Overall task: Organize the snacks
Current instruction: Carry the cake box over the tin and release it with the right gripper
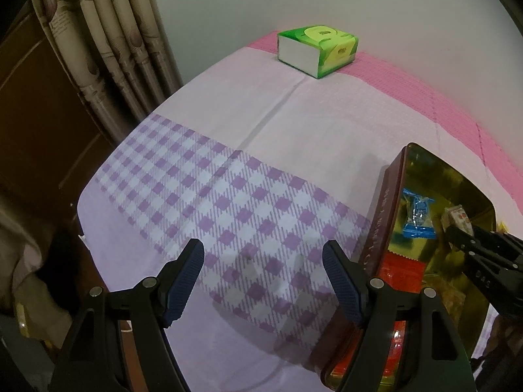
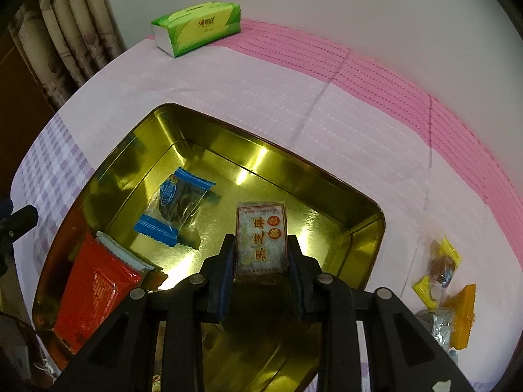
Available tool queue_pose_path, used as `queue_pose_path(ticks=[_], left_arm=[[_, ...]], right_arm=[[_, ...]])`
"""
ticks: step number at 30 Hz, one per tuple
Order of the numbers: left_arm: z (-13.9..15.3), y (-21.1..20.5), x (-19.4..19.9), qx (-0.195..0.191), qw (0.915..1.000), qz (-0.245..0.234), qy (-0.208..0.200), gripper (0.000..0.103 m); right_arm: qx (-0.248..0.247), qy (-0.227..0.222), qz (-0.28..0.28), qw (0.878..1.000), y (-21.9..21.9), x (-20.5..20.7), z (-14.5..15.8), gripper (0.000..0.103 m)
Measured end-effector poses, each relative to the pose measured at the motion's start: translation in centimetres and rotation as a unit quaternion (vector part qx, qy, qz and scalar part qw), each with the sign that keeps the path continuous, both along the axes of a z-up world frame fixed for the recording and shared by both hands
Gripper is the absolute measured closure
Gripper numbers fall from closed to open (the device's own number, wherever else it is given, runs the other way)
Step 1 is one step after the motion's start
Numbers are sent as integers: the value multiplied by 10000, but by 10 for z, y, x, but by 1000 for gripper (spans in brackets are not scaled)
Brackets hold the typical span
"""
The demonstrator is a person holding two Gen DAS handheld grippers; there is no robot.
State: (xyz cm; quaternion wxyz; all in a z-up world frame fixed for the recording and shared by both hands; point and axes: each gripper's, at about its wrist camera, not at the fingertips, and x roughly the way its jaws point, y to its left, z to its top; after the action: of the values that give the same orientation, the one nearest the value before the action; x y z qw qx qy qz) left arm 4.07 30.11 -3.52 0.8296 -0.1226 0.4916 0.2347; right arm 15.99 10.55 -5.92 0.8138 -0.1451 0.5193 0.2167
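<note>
Hidden/cut off: near end of the gold tin (image 2: 313, 176) sat behind the right tool's black frame in the right wrist view; in the left wrist view only its left wall and part of the inside showed. Loose yellow and orange wrapped sweets (image 2: 447, 290) by the tin's right side were blurred at the frame edge, count unclear.

Surface/room: worktop (image 1: 294, 114) under a cloth w/ lilac checks, pale band, pink strip along a plain wall. Green tissue pack (image 1: 316, 49) at the far edge; patterned curtain (image 1: 108, 39) at left.

Right tool (image 2: 261, 254) was clamped on a pale rectangular snack packet (image 2: 261, 238) w/ red print, over the tin's interior, long axis running away from the camera, tilted downward. Blue-ended sweet (image 2: 176, 210) and red packet (image 2: 94, 290) lay on the tin floor.

Left tool (image 1: 263, 276) was wide, nothing between its pads, over the checked cloth just left of the tin.
</note>
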Motion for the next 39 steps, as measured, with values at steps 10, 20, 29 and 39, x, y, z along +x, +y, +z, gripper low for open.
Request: queue_pose_path(ticks=[10, 20, 29, 39], left_arm=[[1, -4, 2, 11, 10000, -31, 9, 28], [3, -6, 2, 8, 9999, -148, -82, 28], [3, -8, 3, 61, 9998, -168, -21, 28], [3, -11, 4, 126, 9997, -211, 22, 27]], right_arm=[[86, -110, 62, 9999, 1, -2, 6, 69], [633, -335, -79, 9974, -22, -28, 44, 62], [583, -668, -696, 9936, -103, -50, 66, 57], [567, -132, -2028, 9775, -214, -50, 46, 57]])
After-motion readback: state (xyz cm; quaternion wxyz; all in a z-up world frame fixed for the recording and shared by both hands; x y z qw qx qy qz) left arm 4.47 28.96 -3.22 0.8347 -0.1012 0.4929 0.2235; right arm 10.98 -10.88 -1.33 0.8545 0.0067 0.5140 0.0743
